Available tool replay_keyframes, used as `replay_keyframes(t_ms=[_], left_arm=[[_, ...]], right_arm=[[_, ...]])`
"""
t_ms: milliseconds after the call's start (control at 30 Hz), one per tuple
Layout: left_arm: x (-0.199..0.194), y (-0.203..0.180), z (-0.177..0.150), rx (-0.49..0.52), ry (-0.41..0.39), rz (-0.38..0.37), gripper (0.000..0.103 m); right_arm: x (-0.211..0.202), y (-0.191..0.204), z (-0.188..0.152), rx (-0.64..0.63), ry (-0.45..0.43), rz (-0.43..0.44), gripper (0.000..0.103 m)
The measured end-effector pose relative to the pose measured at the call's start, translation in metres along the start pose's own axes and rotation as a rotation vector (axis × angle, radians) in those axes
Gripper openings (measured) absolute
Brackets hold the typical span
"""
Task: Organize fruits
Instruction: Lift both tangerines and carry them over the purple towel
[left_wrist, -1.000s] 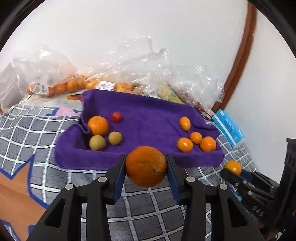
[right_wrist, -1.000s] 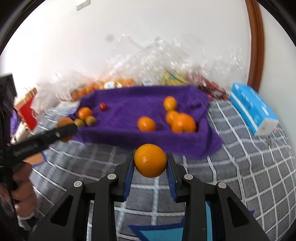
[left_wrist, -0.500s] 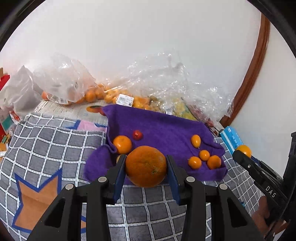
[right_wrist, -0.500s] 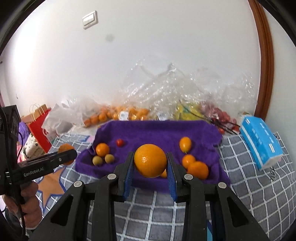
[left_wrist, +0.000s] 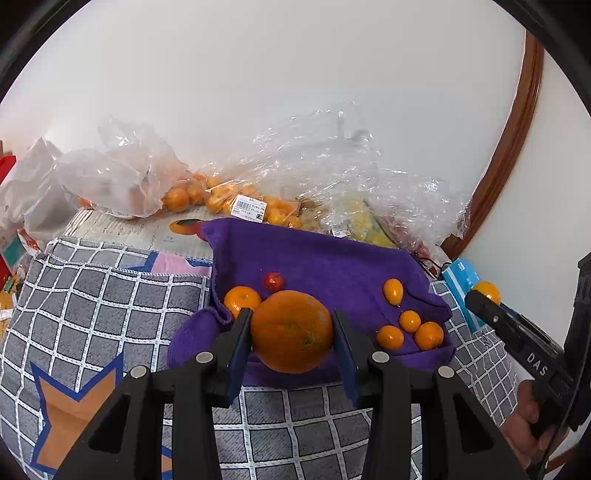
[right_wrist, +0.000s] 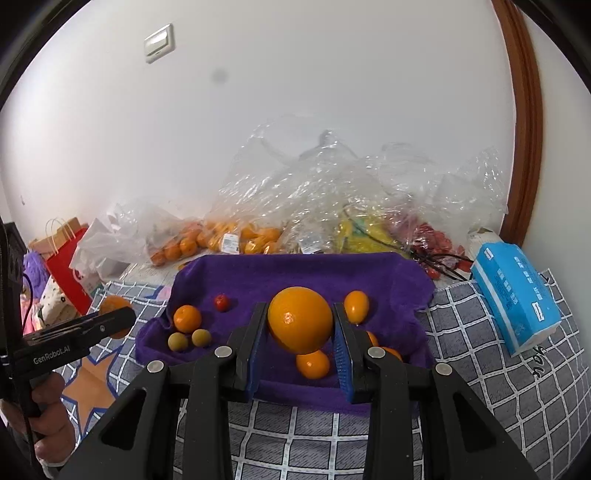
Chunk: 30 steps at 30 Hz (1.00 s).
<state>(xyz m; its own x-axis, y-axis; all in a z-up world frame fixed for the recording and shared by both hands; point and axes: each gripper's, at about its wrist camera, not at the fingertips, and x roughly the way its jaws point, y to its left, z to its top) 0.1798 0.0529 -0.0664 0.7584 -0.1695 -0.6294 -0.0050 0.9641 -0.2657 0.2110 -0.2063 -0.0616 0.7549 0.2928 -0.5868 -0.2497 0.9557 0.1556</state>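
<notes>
Left gripper (left_wrist: 291, 332) and right gripper (right_wrist: 300, 325) rising and pulling back from the purple towel (right_wrist: 303, 273), more wall and bags coming into view.

The purple towel (right_wrist: 295, 269) is matt, fuzzy cloth. Behind it, crinkled plastic bags (right_wrist: 332, 192) shine glossy. The checked blanket (left_wrist: 103, 295) looks woven; the tissue pack (right_wrist: 517, 299) has slick plastic wrap.

left gripper (left_wrist: 291, 330): clamped, loaded | right gripper (right_wrist: 300, 320): clamped, loaded
</notes>
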Motion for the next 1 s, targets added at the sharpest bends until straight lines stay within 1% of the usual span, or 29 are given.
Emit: replay_keyframes(t_ms=[200,567,733,1000], left_arm=[[0.006,0.006,0.004,-0.011,0.007,0.017,0.04],[0.031,0.02,0.017,-0.037,0.045,0.025,0.04],[0.046,0.019,0.023,-0.029,0.065,0.02,0.04],[0.071,0.013,0.028,-0.017,0.101,0.015,0.04]], right_arm=[[0.008,-0.008,0.008,0.0,-0.006,-0.017,0.033],[0.048,-0.011,0.015,-0.004,0.038,-0.006,0.033],[0.067,-0.017,0.018,0.01,0.058,0.002,0.033],[0.086,-0.026,0.02,0.024,0.09,0.001,0.033]])
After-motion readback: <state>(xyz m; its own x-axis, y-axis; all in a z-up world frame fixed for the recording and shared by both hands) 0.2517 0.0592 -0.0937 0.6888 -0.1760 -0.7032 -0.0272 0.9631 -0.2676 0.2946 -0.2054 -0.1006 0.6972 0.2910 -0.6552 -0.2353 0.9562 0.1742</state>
